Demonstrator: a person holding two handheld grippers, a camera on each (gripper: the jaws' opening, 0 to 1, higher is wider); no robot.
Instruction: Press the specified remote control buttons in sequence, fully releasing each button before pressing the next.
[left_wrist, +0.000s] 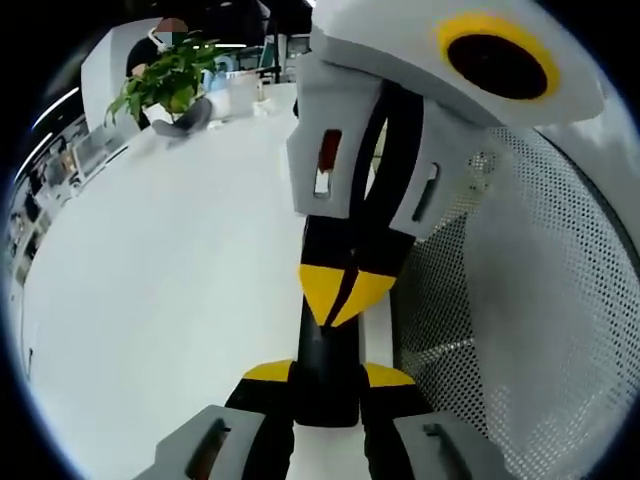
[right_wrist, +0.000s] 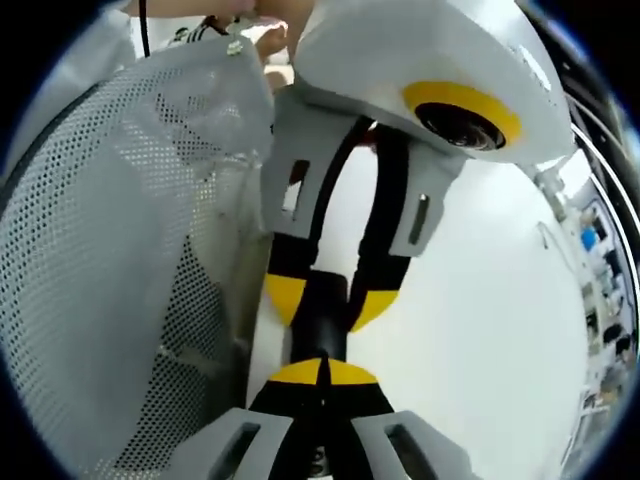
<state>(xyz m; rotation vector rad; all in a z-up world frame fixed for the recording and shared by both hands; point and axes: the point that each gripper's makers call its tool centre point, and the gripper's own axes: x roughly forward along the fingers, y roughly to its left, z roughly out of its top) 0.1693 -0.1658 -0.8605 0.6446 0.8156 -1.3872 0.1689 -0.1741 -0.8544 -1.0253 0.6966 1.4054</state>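
A slim black remote control (left_wrist: 325, 392) stands on end between my left gripper's (left_wrist: 328, 374) yellow-tipped jaws, which are shut on its sides. My right gripper (left_wrist: 345, 292) comes down from the top of the left gripper view. Its yellow tips are shut together and touch the remote's far end. In the right gripper view my right gripper (right_wrist: 320, 372) rises from the bottom, shut, with its tips against the remote control (right_wrist: 322, 318). The left gripper (right_wrist: 328, 300) clamps the remote from above. The buttons are hidden.
A white mesh basket (left_wrist: 520, 300) stands close beside both grippers, and its wall (right_wrist: 110, 250) takes up the left of the right gripper view. The white table (left_wrist: 160, 280) stretches away, with a potted plant (left_wrist: 165, 82) at its far end. A person's hand (right_wrist: 268, 40) is behind the basket.
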